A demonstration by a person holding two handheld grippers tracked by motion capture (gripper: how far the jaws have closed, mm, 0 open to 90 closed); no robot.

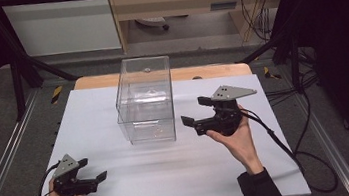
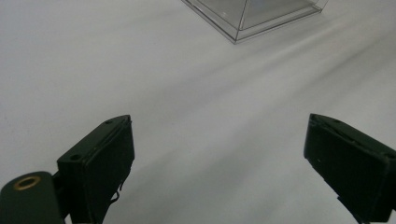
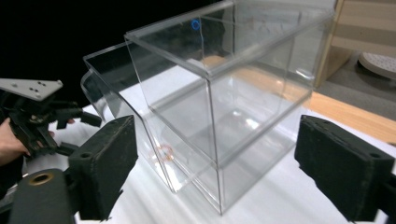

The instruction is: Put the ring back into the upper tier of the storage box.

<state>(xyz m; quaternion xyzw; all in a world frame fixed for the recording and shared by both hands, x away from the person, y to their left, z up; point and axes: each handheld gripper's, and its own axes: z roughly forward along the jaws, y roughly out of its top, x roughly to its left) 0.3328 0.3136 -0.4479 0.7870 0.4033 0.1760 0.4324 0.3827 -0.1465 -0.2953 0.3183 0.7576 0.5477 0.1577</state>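
Clear acrylic box [image 1: 145,100], tall, rectangular, see-through walls, with a lid on top carrying a small knob: it stands on the white table sheet [image 1: 137,183] just ahead of my right gripper [image 1: 203,109], near corner edge pointing between my jaws in the right gripper view [image 3: 210,140]. Not held. My right jaws are spread wide, nothing between the pads, box close but apart from them. The box is far wider than the gap, so I judge I can only take a wall or the lid edge, not the body.

Risks from here, biggest first. Box is light-looking and slick; if I push in level with the open jaws, one pad hits the corner first and the whole thing skids or rotates away across the smooth sheet, maybe toward the wooden board [image 1: 209,71] behind it. Lid looks loosely seated, slightly offset from the lower part in the right gripper view; a bump could knock it askew or off. Transparent walls make edges hard to judge, so I could close on air or clip the corner.

My left gripper [image 1: 94,181] rests low on the sheet, well apart from the box, near my side, jaws released and empty [image 2: 219,154]. It gives no bracing, so nothing stops the box sliding. Cable [image 1: 289,149] trailing from my right gripper could drag on the sheet edge; minor.
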